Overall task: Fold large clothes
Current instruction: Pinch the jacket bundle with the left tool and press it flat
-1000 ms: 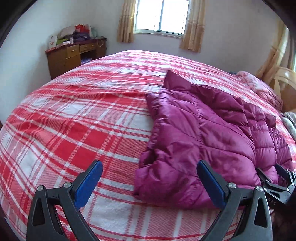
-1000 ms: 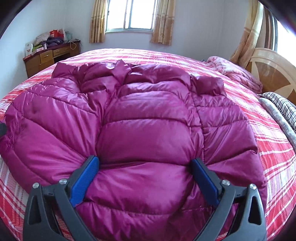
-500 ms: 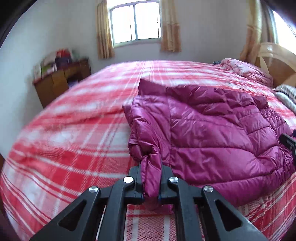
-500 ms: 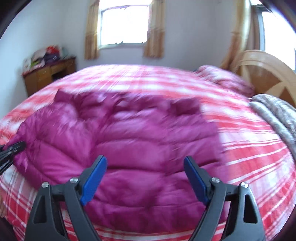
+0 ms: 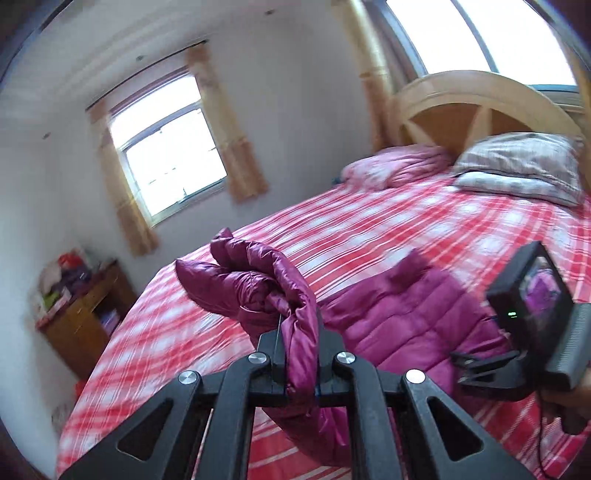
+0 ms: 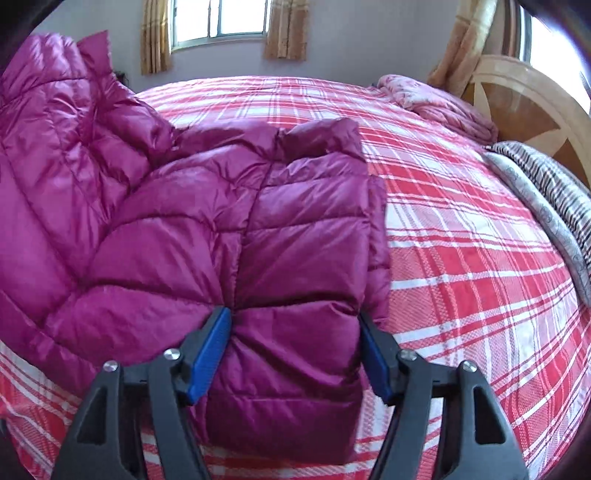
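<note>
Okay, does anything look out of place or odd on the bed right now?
Nothing looks damaged or spilled. The magenta puffer jacket is only part folded: the left gripper has one side pinched and raised off the plaid bedspread, while the right gripper is open around the lower edge.

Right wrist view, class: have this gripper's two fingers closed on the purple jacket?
No. The right gripper stands open, its blue pads apart on either side of the jacket.

jacket (image 6: pixel 177 206): shiny magenta | bedsheet (image 6: pixel 461 258): red and white plaid | far pillow (image 6: pixel 443 99): pink | right blanket (image 6: pixel 546 199): grey striped | gripper pads (image 6: pixel 208 354): blue | curtains (image 6: pixel 284 26): tan
</note>
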The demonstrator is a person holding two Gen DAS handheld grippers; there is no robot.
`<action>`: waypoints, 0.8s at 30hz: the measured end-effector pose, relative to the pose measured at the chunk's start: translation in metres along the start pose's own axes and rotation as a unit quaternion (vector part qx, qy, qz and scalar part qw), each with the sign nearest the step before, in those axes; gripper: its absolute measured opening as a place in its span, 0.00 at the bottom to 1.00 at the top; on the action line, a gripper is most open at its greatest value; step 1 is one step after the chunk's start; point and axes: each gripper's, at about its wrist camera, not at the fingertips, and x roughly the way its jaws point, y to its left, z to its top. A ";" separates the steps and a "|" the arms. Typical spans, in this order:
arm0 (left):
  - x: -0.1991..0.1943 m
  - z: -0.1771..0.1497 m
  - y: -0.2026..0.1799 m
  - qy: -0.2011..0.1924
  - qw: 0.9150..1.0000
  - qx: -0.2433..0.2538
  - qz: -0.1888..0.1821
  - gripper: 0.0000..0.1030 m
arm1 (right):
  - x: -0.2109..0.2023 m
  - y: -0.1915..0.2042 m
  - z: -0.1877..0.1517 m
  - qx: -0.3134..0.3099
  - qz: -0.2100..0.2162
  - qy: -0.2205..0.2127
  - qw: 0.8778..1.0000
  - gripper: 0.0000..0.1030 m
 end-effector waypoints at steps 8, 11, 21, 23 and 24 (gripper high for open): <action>0.038 0.022 -0.101 0.019 0.995 0.063 -0.076 0.07 | 0.009 -0.060 -0.006 0.092 0.009 -0.005 0.996 0.71; 0.059 0.016 -0.131 0.040 0.992 0.079 -0.087 0.07 | 0.012 -0.074 -0.008 0.109 0.005 -0.008 0.994 0.77; 0.080 -0.021 -0.184 0.058 0.986 0.110 -0.112 0.07 | 0.021 -0.095 -0.014 0.127 -0.016 -0.010 0.992 0.79; 0.077 -0.025 -0.184 0.056 0.986 0.111 -0.113 0.09 | 0.023 -0.097 -0.013 0.125 -0.017 -0.010 0.992 0.79; 0.075 -0.025 -0.182 0.051 0.986 0.110 -0.113 0.11 | 0.023 -0.097 -0.014 0.127 -0.015 -0.011 0.992 0.79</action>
